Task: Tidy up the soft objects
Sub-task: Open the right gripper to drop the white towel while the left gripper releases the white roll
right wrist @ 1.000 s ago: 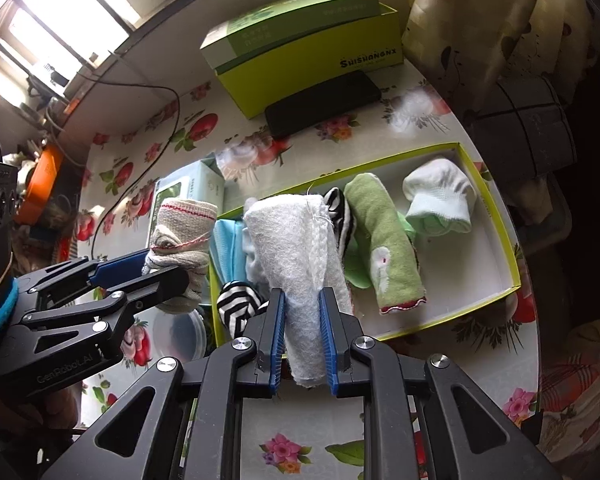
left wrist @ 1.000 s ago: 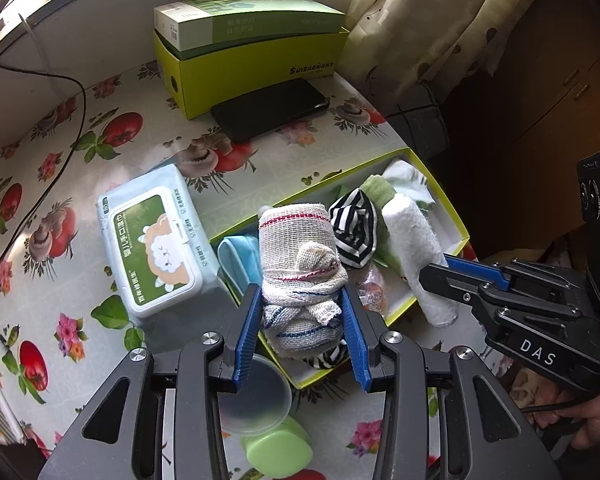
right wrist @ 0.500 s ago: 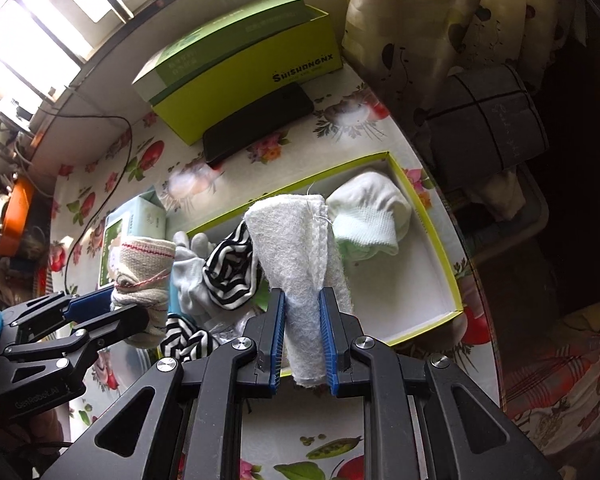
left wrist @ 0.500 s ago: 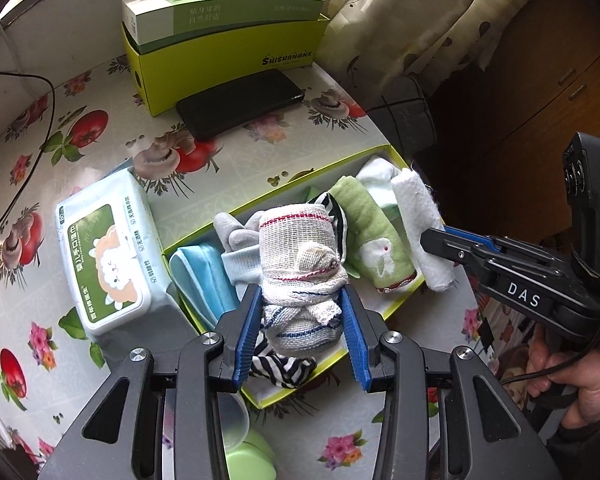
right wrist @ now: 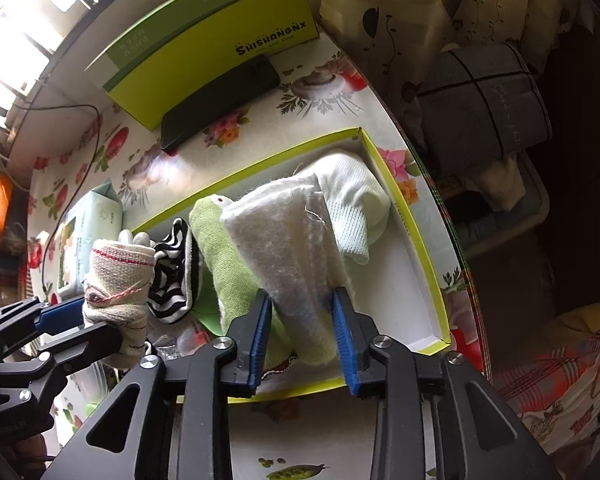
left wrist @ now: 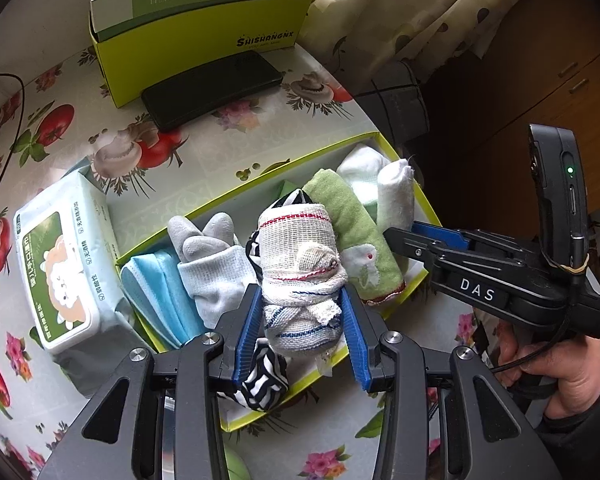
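Left wrist view: the left hand-held gripper (left wrist: 302, 330) pinches a rolled striped cloth (left wrist: 300, 264) at frame centre, over the yellow-rimmed tray (left wrist: 422, 200) packed with a gray glove (left wrist: 210, 258) and green towel (left wrist: 354, 236). Easing the roll down beside the towel before letting go would likely keep the row tidy.

Right wrist view: the right hand-held gripper (right wrist: 302, 332) is opening its jaws, the white rolled towel (right wrist: 288, 240) lying between them in the tray's middle, beside a white sock (right wrist: 352, 200). A straight lift clear should leave it undisturbed.
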